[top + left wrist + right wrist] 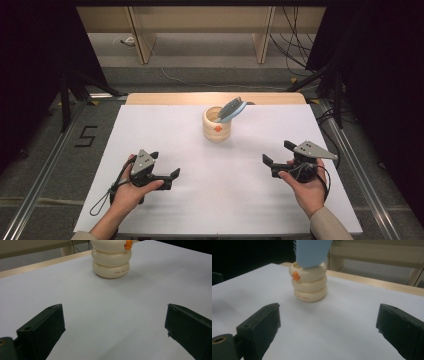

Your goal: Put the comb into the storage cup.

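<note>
A cream ribbed holder (217,126) with an orange mark stands upright on the white table top (165,130), toward its far middle. A blue hairbrush (232,109) leans out of it to the right, bristles up. My left gripper (166,169) rests open near the front left, held by a hand, nothing between its jaws. My right gripper (278,152) is open at the front right, also empty. The left gripper view has the holder (111,260) ahead of the wide jaws. In the right gripper view the holder (309,285) stands ahead with the brush's blue back (312,252) above it.
The white table top lies on a wooden table whose far edge (215,98) shows behind it. Metal rails (45,165) run along both sides on the floor. Tripod legs (75,85) and cables (295,45) stand beyond the far corners. Wooden furniture legs (142,45) are further back.
</note>
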Action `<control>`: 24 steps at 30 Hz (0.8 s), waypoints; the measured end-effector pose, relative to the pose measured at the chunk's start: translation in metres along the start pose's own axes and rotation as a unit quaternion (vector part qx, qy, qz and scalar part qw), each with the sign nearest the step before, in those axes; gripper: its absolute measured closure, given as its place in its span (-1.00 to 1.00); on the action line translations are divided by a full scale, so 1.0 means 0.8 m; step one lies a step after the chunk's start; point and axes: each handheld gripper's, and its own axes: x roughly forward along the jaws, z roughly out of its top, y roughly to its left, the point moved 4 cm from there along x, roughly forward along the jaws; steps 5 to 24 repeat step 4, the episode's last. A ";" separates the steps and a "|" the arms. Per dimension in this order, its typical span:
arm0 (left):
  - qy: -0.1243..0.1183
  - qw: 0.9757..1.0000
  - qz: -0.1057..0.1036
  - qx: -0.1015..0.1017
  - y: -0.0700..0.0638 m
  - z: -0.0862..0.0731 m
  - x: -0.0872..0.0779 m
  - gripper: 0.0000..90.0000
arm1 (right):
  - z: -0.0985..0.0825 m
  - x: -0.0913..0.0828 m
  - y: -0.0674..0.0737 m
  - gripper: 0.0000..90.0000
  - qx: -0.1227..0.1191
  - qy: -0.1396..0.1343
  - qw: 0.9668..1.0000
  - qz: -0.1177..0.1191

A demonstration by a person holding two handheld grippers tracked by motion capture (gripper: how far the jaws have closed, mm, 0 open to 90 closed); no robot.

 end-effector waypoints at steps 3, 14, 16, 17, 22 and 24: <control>0.000 1.000 0.000 0.000 0.000 0.000 0.001 -0.95 | -0.002 0.000 0.000 -0.86 0.000 0.003 1.000 -0.001; 0.000 1.000 0.000 0.000 0.000 0.000 0.001 -0.95 | -0.002 0.001 0.000 -0.86 -0.001 0.003 1.000 -0.001; 0.000 1.000 0.000 0.000 0.000 0.000 0.001 -0.95 | -0.002 0.001 0.000 -0.86 -0.001 0.003 1.000 -0.001; 0.000 1.000 0.000 0.000 0.000 0.000 0.001 -0.95 | -0.002 0.001 0.000 -0.86 -0.001 0.003 1.000 -0.001; 0.000 1.000 0.000 0.000 0.000 0.000 0.001 -0.95 | -0.002 0.001 0.000 -0.86 -0.001 0.003 1.000 -0.001; 0.000 1.000 0.000 0.000 0.000 0.000 0.001 -0.95 | -0.002 0.001 0.000 -0.86 -0.001 0.003 1.000 -0.001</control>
